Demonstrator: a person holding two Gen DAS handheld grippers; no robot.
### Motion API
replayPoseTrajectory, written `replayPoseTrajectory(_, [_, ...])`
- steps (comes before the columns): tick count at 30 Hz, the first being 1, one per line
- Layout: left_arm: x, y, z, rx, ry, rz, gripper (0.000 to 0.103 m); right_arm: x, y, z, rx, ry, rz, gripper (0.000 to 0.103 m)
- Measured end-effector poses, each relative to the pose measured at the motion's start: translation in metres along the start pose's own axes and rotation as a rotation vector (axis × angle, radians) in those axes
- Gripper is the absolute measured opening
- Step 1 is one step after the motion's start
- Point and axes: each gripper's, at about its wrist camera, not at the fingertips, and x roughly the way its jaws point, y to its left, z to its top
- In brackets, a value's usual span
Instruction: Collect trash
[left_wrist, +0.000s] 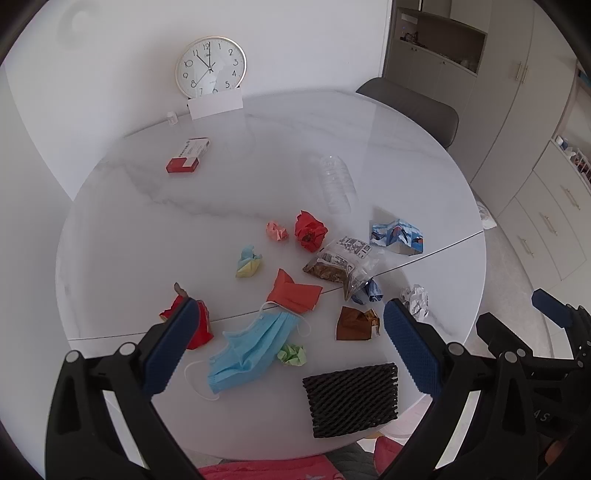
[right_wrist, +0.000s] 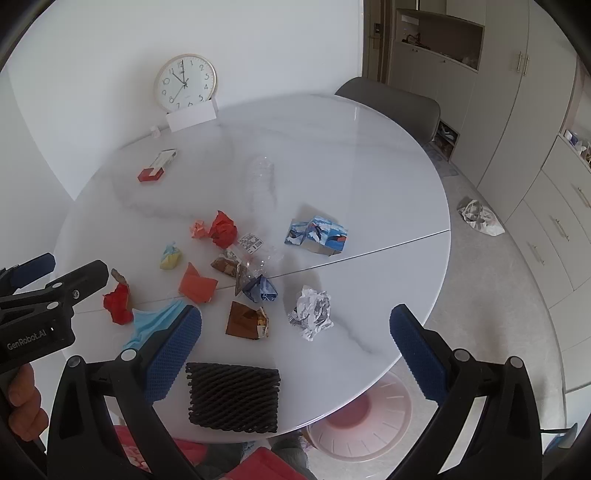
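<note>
- Left hand-held gripper (left_wrist: 291, 332): blue-padded fingers spread wide, empty, hovering over near part of round white marble counter (left_wrist: 147, 229).
- Right hand-held gripper (right_wrist: 295, 338): fingers also wide apart, nothing between them, above the counter's near right edge.
- Trash scattered mid-counter: light blue pleated face mask (left_wrist: 251, 350), black foam mesh sleeve (right_wrist: 232, 397) at near edge, crumpled white-grey paper ball (right_wrist: 312, 312), brown folded wrapper (right_wrist: 246, 320), crumpled red paper ball (right_wrist: 223, 229), blue-white printed carton (right_wrist: 317, 234), clear plastic bottle (left_wrist: 336, 182) lying flat.
- Pink round bin (right_wrist: 365, 421) on floor beneath the counter edge.
- Red-white small box (left_wrist: 187, 155) far left, well apart from pile.
</note>
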Motion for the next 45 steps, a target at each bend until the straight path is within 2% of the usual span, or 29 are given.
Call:
replayPoseTrajectory(39, [0.009, 0.003, 0.001, -0.006, 0.014, 0.005, 0.095, 0.006, 0.002, -0.002, -0.011, 0.021, -0.003, 0.101])
replayPoseTrajectory(43, [0.014, 0.009, 0.000, -0.015, 0.029, 0.014, 0.095, 0.014, 0.002, -0.003, -0.018, 0.043, 0.023, 0.101])
replayPoseTrajectory(45, [0.017, 0.015, -0.002, -0.020, 0.038, 0.022, 0.095, 0.021, 0.005, -0.005, -0.046, 0.056, 0.064, 0.101])
